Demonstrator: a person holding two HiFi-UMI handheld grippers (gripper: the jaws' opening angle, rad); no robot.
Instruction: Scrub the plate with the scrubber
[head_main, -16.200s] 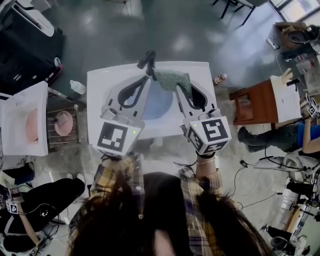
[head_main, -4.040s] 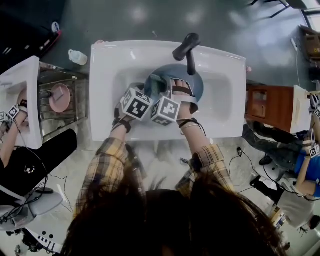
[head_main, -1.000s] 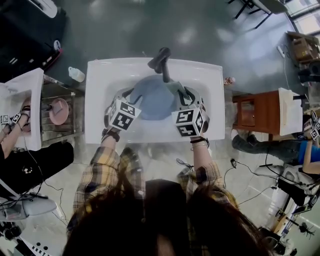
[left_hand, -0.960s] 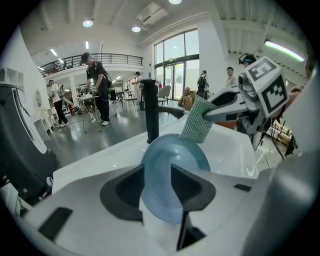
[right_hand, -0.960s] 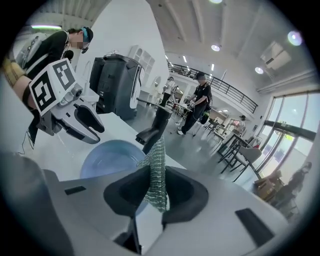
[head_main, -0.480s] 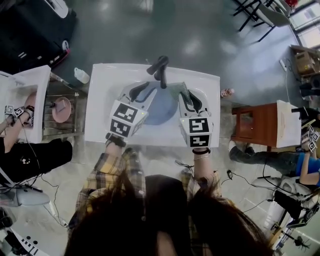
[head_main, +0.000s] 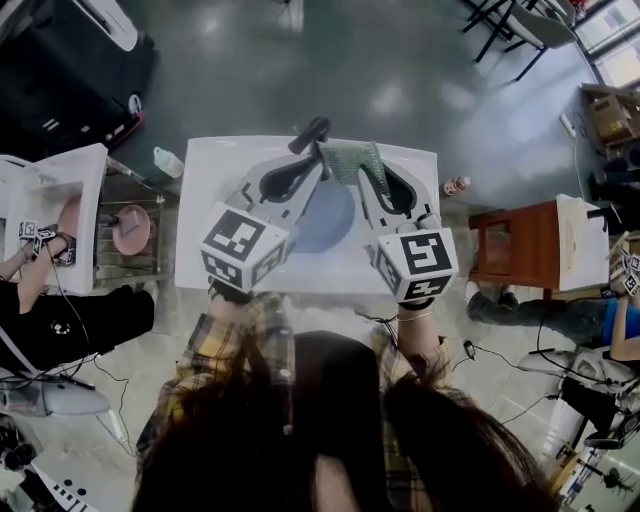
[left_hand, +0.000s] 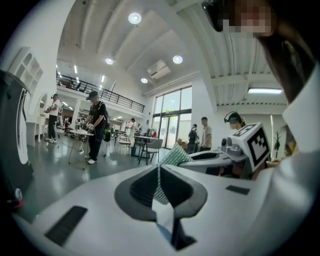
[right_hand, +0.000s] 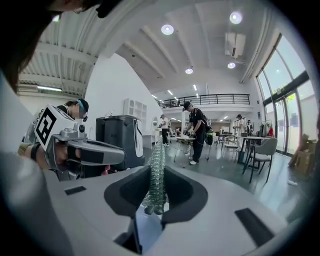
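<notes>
A blue plate (head_main: 327, 215) lies in the white sink (head_main: 215, 195) under the black faucet (head_main: 308, 133). Both grippers are held up above the sink and point roughly level. My right gripper (head_main: 362, 172) (right_hand: 157, 172) is shut on the green mesh scrubber (head_main: 350, 160) (right_hand: 156, 180), which sticks out past its tips. My left gripper (head_main: 314, 168) (left_hand: 159, 167) has just been closing and its jaws now stand shut with nothing held between them. The scrubber (left_hand: 176, 155) shows beyond the left gripper through a thin slit. Neither gripper touches the plate.
Left of the sink, a rack holds a pink plate (head_main: 130, 228) and a white bottle (head_main: 168, 162) stands nearby. A small can (head_main: 456, 186) and a wooden cabinet (head_main: 510, 235) are on the right. Other people work at both sides.
Both grippers have risen out of the sink and levelled. The left jaws, open at the plate's edge before, have shut. The scrubber came up with the right gripper; the plate stays in the sink.
</notes>
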